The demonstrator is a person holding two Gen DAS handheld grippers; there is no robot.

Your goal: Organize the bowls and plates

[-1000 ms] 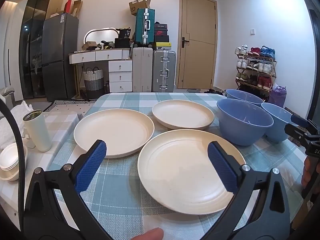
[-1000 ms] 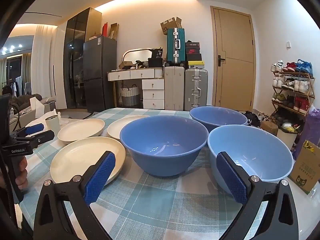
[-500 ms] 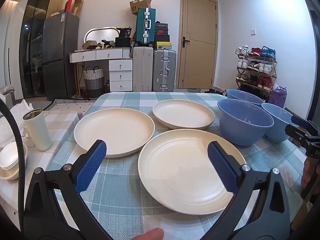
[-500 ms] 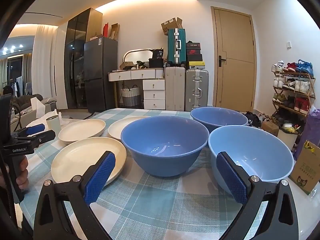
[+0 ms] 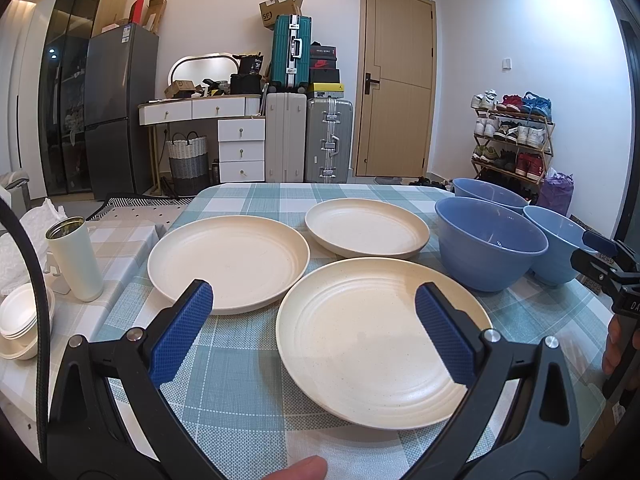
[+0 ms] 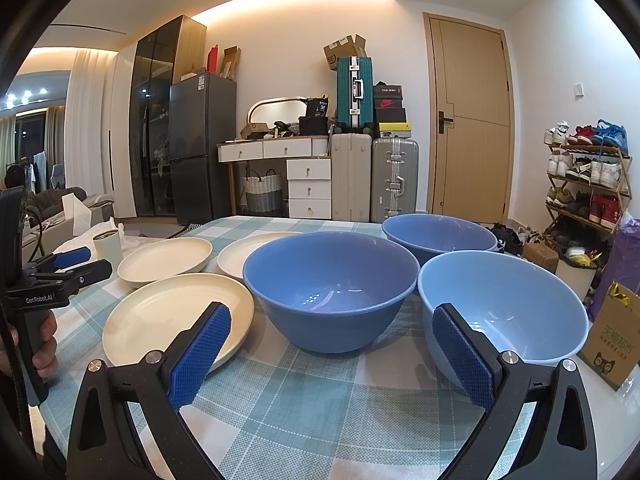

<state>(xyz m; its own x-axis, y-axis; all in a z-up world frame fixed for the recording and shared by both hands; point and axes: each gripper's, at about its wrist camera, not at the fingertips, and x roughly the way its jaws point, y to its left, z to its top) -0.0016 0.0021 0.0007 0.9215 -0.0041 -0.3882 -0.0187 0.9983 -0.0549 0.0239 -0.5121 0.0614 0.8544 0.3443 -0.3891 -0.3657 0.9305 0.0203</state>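
In the left wrist view, the left gripper [image 5: 314,322] is held above the near edge of the tabletop [image 5: 248,392], which is covered with a checked cloth. Its jaws are spread wide and nothing is gripped between them; the blue pads [image 5: 182,334] are clear of every dish. Between and below the pads, the nearest cream plate [image 5: 372,344] is seen lying flat. A second cream plate [image 5: 228,258] is set beside it toward the left edge, and a third cream plate [image 5: 366,226] lies farther back. Toward the right edge, a dark blue bowl [image 5: 490,242] is placed, with a lighter blue bowl [image 5: 556,246] just beside it and a rear blue bowl [image 5: 488,194] behind. A white tumbler [image 5: 74,258] is seen on a lower surface off the left edge.

In the right wrist view, the right gripper [image 6: 330,354] is likewise held wide open, empty and touching nothing. The dark blue bowl [image 6: 330,292] is framed between its pads, the lighter blue bowl [image 6: 504,308] is partly hidden behind the right pad, and the nearest cream plate [image 6: 168,316] is partly hidden behind the left pad. The left gripper [image 6: 66,264] is seen at the left edge.
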